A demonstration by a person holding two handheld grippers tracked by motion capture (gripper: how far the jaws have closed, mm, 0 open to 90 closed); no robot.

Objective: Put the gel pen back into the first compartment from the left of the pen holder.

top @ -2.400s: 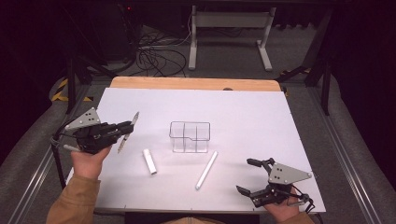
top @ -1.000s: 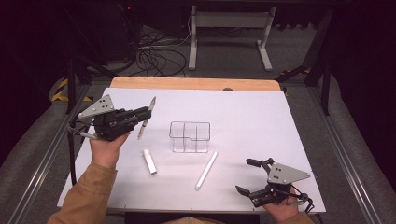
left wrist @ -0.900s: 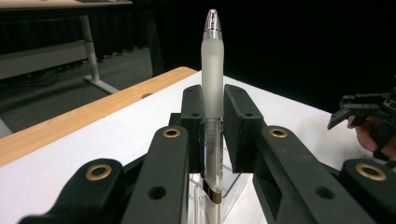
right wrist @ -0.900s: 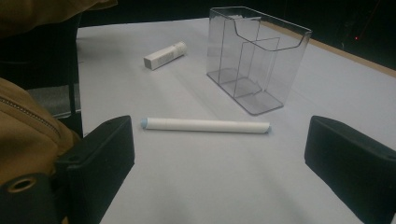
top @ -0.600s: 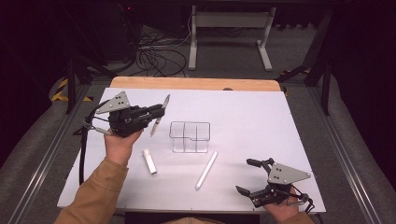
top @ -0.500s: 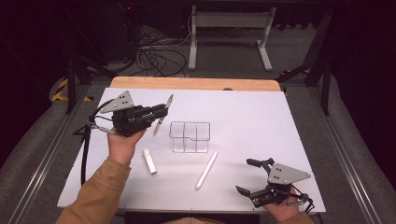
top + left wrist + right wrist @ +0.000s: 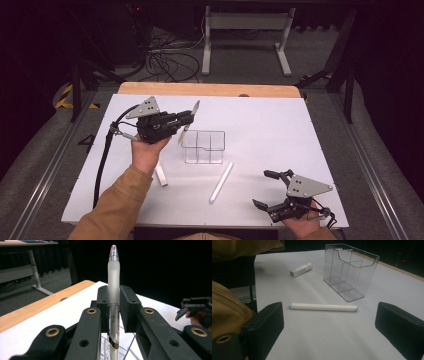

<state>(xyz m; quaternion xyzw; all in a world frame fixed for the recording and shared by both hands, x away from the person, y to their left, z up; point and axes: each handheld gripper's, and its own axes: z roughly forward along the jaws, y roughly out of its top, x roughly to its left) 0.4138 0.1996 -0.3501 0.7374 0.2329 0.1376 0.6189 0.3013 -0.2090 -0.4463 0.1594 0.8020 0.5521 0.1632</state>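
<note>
White tabletop [image 7: 280, 130] was uncluttered; I saw left gripper [image 7: 186, 119] pinching a pen [image 7: 113, 290] just above the clear organizer [image 7: 204, 146], right gripper [image 7: 268, 190] spread idle nearby, so tilt risked snagging its rim.

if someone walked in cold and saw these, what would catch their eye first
Probably the left gripper, raised over the table's left side and shut on a frosted pen just beside the clear plastic organizer at the centre. Next, the long white marker lying flat in front of the organizer, right before the right gripper, whose jaws stand wide open near the table's front right corner.
</note>
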